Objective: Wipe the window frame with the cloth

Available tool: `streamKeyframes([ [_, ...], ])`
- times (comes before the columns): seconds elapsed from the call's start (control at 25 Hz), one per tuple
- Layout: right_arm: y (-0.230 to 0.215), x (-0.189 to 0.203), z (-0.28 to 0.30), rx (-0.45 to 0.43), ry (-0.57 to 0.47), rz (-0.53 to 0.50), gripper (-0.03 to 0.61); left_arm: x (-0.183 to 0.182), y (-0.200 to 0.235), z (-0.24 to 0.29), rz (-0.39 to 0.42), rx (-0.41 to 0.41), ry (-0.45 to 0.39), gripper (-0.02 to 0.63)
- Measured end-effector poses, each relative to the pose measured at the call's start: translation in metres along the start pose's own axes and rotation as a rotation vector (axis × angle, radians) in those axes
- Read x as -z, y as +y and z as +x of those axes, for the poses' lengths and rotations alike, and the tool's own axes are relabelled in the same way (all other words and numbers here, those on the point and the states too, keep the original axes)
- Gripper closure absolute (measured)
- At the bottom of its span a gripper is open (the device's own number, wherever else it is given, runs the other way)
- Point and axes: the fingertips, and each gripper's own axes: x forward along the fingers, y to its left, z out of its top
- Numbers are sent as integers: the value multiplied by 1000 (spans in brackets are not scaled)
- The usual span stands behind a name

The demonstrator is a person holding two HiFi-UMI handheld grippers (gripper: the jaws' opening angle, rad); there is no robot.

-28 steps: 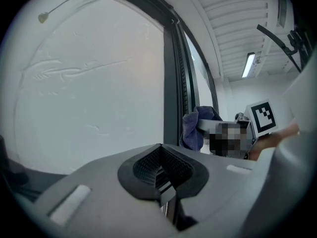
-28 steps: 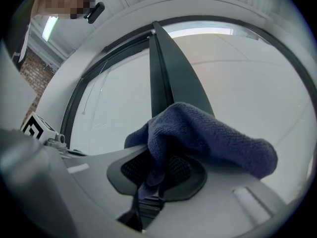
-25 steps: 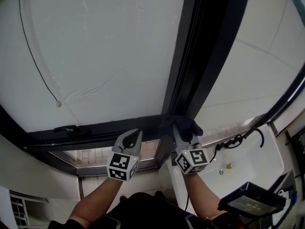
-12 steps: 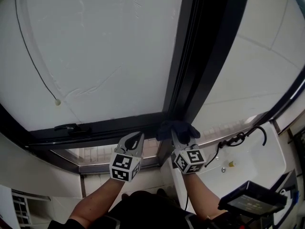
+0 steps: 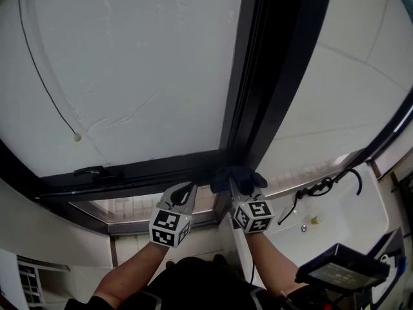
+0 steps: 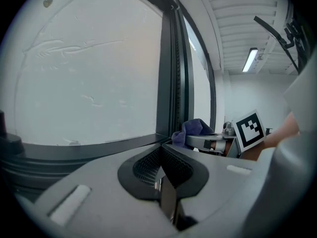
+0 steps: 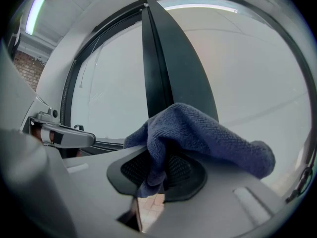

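Right gripper (image 5: 238, 182) pinches a dark blue woven cloth (image 5: 241, 172) at the black metal window frame (image 5: 257, 102). Left gripper (image 5: 184, 192), at its 9 o'clock, has its jaws pressed together, empty.

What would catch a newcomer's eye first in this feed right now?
The dark blue woven cloth stands out, bunched in the shut right gripper and held at the foot of the black upright window frame post. Beside it the left gripper is shut and empty, in front of the big frosted white pane.
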Motion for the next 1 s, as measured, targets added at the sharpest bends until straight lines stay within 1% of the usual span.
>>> streamKeyframes([
  [0.12, -1, 5, 1, -2, 41, 10, 508, 2, -5, 2, -1, 7, 6, 620],
  [0.24, -1, 15, -3, -33, 100, 21, 508, 5, -7, 4, 0, 0, 14, 620],
  [0.4, 6, 13, -23, -88, 66, -34, 511, 10, -11, 6, -10, -6, 30, 620],
  [0.48, 6, 13, -29, -90, 71, -64, 511, 9, -16, 10, -11, 1, 28, 620],
  [0.68, 0, 13, -33, -80, 69, -59, 511, 8, -25, 15, -20, 10, 20, 620],
  [1.0, 5, 15, -17, -138, 96, -93, 511, 13, -20, 16, -41, -55, 26, 620],
])
